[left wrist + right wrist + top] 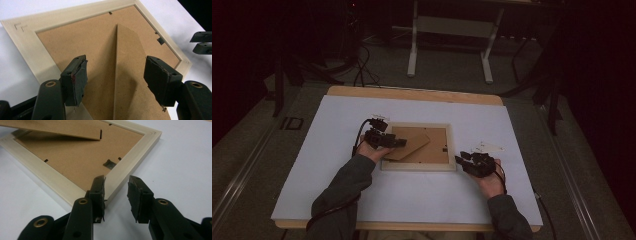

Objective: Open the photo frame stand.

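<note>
A pale wooden picture frame point(417, 168) lies face down on the white sheet, brown backing board point(437, 145) up. Its cardboard stand point(412, 145) is lifted off the backing. My left gripper point(399, 142) hovers over the frame's left part. In the left gripper view my left gripper point(115, 60) is open, its jaws either side of the stand point(127, 70) without touching it. My right gripper point(460, 159) sits at the frame's near right corner. In the right gripper view my right gripper point(116, 180) is open, the frame's corner point(117, 187) just ahead of its left jaw.
A white sheet point(337, 165) covers the wooden table point(412, 93). Small white scraps point(489, 146) lie just beyond the right gripper. A metal turn clip point(109, 163) sits on the backing near the corner. A white desk base point(449, 30) stands on the dark floor behind.
</note>
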Tool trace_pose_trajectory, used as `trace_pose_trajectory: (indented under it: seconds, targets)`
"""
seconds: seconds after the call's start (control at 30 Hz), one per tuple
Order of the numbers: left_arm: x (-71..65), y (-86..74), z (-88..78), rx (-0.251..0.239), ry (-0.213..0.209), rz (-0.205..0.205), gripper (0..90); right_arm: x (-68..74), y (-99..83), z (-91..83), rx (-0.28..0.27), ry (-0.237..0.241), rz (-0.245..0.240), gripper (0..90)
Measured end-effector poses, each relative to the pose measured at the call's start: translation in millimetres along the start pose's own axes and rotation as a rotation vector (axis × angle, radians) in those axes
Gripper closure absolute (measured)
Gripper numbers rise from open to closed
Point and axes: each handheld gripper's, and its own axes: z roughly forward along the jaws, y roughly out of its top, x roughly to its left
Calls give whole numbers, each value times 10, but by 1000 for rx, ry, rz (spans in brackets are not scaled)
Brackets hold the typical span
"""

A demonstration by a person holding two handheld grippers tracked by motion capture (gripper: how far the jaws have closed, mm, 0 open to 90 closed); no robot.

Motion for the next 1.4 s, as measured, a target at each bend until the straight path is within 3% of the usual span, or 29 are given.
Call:
trace_pose_trajectory:
  seconds: [0.37,0.6,0.73,0.8,1.07,1.27,1.4]
  targets:
    - [24,-38,36,41,-51,-34,392,8,11,34,4,14,-4,649]
    - [37,-54,65,70,-123,-76,486,0,14,35,0,14,-7,649]
    - [2,-46,82,83,-160,-67,509,2,23,34,-2,11,-8,648]
    - [-19,-34,84,89,-154,-57,509,9,25,36,-2,12,-9,646]
    - [5,-37,85,103,-160,-79,522,-2,13,31,3,10,-11,644]
    - [23,-34,100,133,-167,-109,526,2,15,52,7,11,-11,643]
    - [41,-37,96,127,-168,-128,499,13,16,61,9,14,-16,643]
